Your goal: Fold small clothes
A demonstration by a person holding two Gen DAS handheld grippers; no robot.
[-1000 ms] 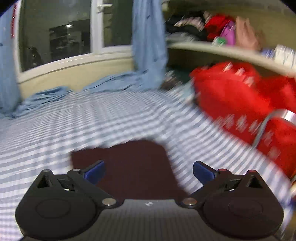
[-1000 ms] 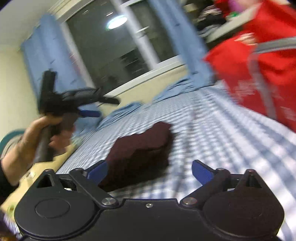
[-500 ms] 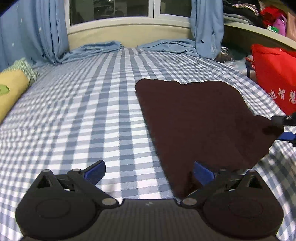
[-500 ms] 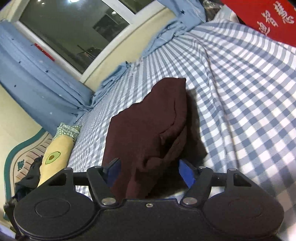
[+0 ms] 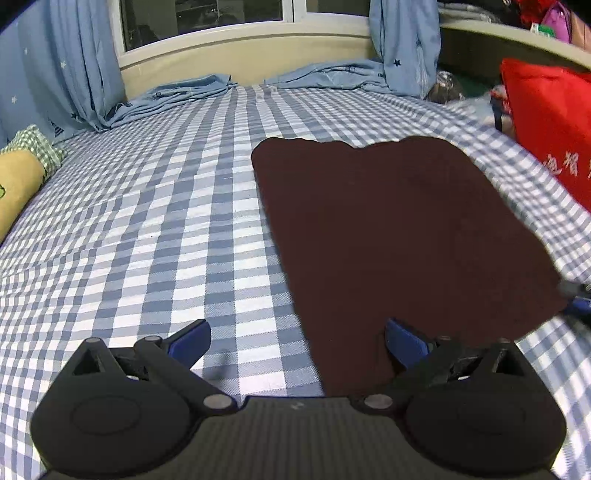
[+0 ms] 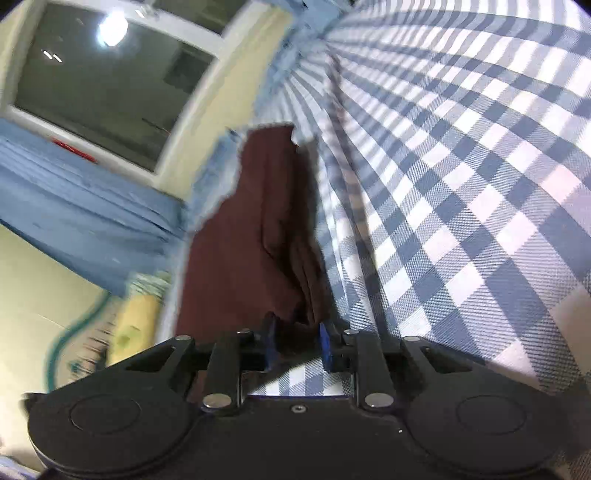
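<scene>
Your cloth (image 5: 399,236) flat on bed (image 5: 184,206), right of centre. Pillow (image 5: 16,188) at left edge, bag (image 5: 550,125) right, window (image 5: 207,18) behind.

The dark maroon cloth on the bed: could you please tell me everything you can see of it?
The maroon cloth is a plain, soft-looking dark piece with no visible print, lying mostly flat on the checked bedsheet. Its far edge is wavy. The right claw is closing on a bunched corner between its blue pads. The open left claw straddles the cloth's near left edge.
</scene>
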